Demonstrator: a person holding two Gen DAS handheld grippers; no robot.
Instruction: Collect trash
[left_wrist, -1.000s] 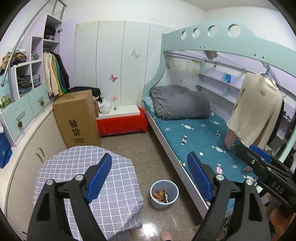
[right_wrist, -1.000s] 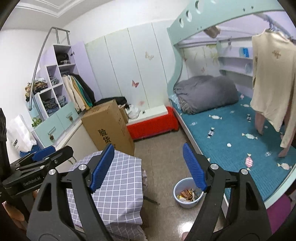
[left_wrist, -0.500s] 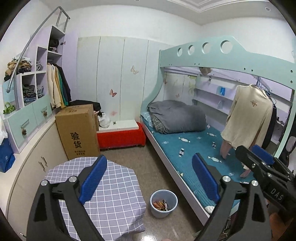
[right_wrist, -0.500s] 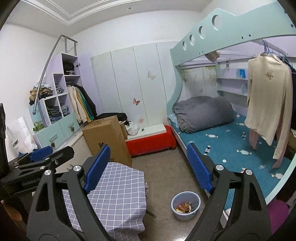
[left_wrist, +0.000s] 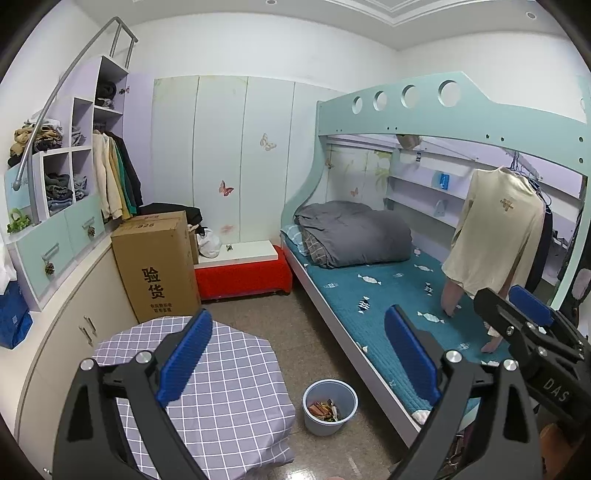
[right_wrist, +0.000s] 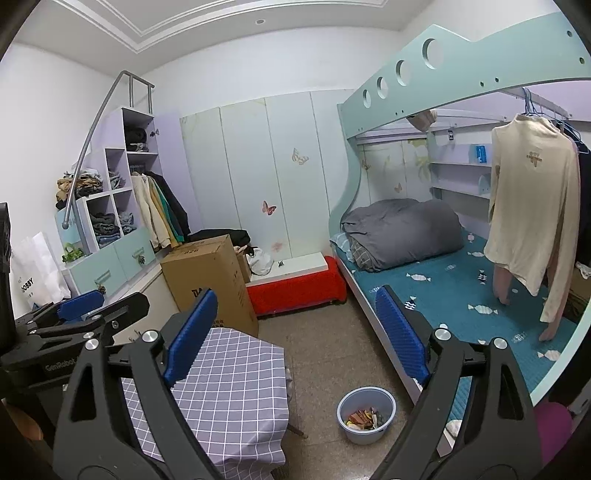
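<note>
The left gripper (left_wrist: 297, 354) hangs in the air with its blue pads (left_wrist: 184, 356) spread wide and nothing between them. The right gripper (right_wrist: 295, 338) is released the same way, its blue pads (right_wrist: 192, 336) far apart and empty. Both are raised above the floor and look out over a small bedroom.

In the left wrist view the trash bin (left_wrist: 330, 406), a light blue bucket, stands on the floor at about 6 o'clock, between the table (left_wrist: 221, 391) at 7 o'clock and the lower edge of the bunk bed (left_wrist: 373, 295) at 4 o'clock. Scraps of trash (left_wrist: 324, 409) lie in its bottom: small wrappers in orange, red and white. The bin touches neither the table nor the bed. In the right wrist view the same bin (right_wrist: 365, 413) sits at 5 o'clock, just beside the bed frame.

The table wears a purple checked cloth. A tall cardboard box (left_wrist: 157, 266) stands behind it at 10 o'clock, next to a low red bench (left_wrist: 242, 277) with a white top. A folded grey blanket (left_wrist: 354, 234) rests at the head of the blue mattress, and a cream shirt (left_wrist: 495, 236) hangs from a rail at 3 o'clock. Open shelves with clothes (left_wrist: 59, 188) fill the 9 o'clock side.

The other gripper shows in each view: the right one at the far right edge, the left one at the far left edge.
</note>
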